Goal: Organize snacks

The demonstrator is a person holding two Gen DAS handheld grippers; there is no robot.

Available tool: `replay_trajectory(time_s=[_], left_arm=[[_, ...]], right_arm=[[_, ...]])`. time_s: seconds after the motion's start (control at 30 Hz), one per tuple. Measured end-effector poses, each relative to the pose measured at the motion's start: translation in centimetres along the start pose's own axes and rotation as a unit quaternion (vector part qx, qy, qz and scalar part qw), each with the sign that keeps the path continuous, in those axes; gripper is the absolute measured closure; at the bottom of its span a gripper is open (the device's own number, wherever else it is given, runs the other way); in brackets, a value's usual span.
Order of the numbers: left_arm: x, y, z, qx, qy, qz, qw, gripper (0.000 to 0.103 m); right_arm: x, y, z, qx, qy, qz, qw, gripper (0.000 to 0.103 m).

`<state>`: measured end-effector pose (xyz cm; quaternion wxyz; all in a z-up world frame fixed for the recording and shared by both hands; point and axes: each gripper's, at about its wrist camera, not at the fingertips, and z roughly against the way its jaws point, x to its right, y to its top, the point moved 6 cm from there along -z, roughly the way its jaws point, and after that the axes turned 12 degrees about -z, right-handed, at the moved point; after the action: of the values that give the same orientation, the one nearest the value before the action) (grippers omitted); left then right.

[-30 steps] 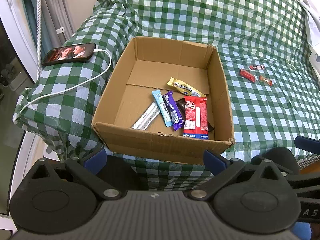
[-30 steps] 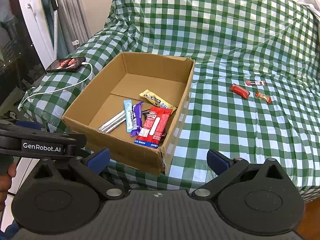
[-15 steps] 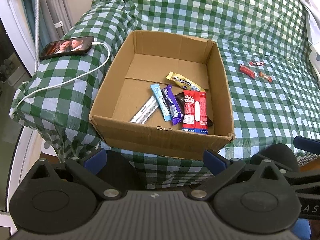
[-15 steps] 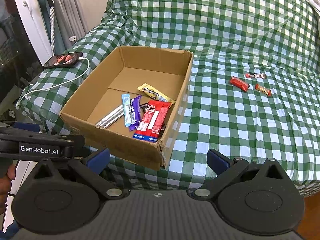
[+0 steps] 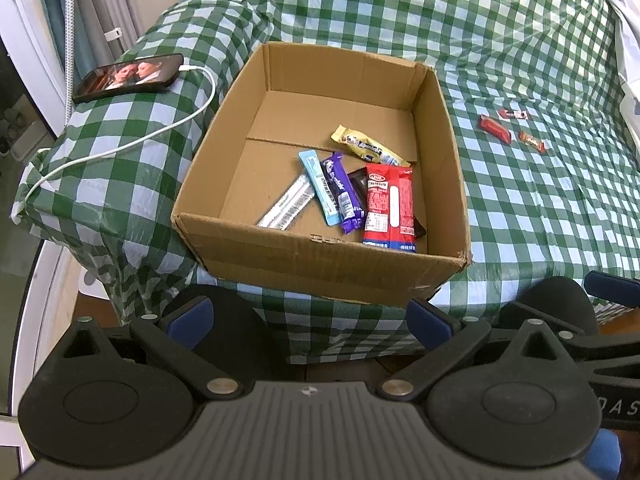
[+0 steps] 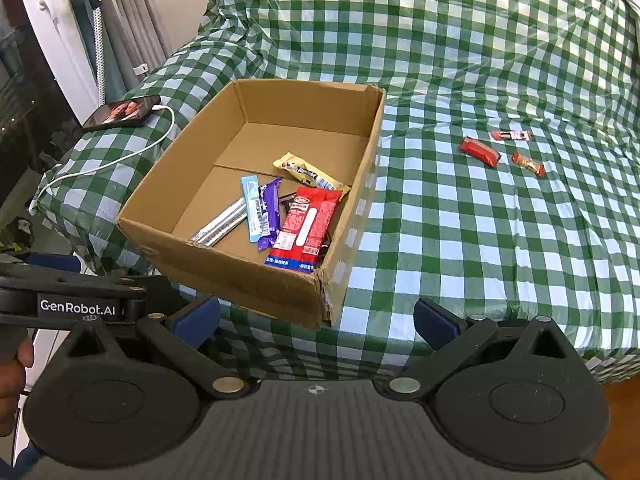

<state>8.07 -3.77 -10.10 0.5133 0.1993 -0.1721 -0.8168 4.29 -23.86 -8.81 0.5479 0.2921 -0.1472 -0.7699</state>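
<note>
Your left gripper (image 5: 308,318): fingers spread wide, nothing between them, held short of the table's near edge, in front of the box.
Your right gripper (image 6: 318,318): also spread wide and empty, beside the left one, facing the box's near right corner.
Cardboard box (image 5: 320,258): open-topped, on the green checked tablecloth (image 6: 480,240) at the near edge.
Contents, all lying flat toward the near right of the box floor:
- 1 silver stick pack (image 5: 286,208), leftmost
- 1 light blue bar (image 5: 320,182), just beside it
- 1 purple bar (image 5: 343,192), touching the blue one
- 1 large red packet (image 5: 389,206), lying over a dark wrapper (image 5: 418,230)
- 1 yellow bar (image 5: 368,148), behind the others

Loose on the cloth, well to the right of the box: 3 small snacks close together, namely 1 red bar (image 6: 480,151), 1 red-and-white piece (image 6: 511,135) and 1 orange piece (image 6: 529,163).
Phone (image 5: 128,78): screen lit, on the far left corner, with a white cable (image 5: 132,142) plugged in.
</note>
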Motion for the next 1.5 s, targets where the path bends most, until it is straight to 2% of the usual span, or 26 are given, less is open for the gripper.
replay_trajectory(time_s=[0.63, 0.83, 1.1, 1.33, 1.5], left_arm=[[0.4, -1.0, -2.0, -0.04, -0.015, 0.001, 0.9991, 0.0], [0.6, -1.8, -3.6, -0.076, -0.03, 0.003, 0.9967, 0.0], [0.5, -1.8, -4.6, -0.091, -0.03, 0.004, 0.9954, 0.0], [0.5, -0.8, -4.5, -0.076, -0.022, -0.003, 0.9969, 0.0], [0.3, 0.5, -4.0, -0.06, -0.022, -0.001, 0.9979, 0.0]], right_arm=[[0.4, -0.8, -1.5, -0.038, -0.002, -0.019, 0.999, 0.001], [0.7, -1.4, -2.7, -0.066, -0.003, -0.031, 0.997, 0.001], [1.1, -1.9, -4.3, -0.097, -0.004, -0.044, 0.994, 0.001], [1.3, -1.5, -4.8, -0.099, -0.003, -0.043, 0.994, 0.001], [1.4, -0.8, -4.6, -0.081, -0.001, -0.04, 0.996, 0.001]])
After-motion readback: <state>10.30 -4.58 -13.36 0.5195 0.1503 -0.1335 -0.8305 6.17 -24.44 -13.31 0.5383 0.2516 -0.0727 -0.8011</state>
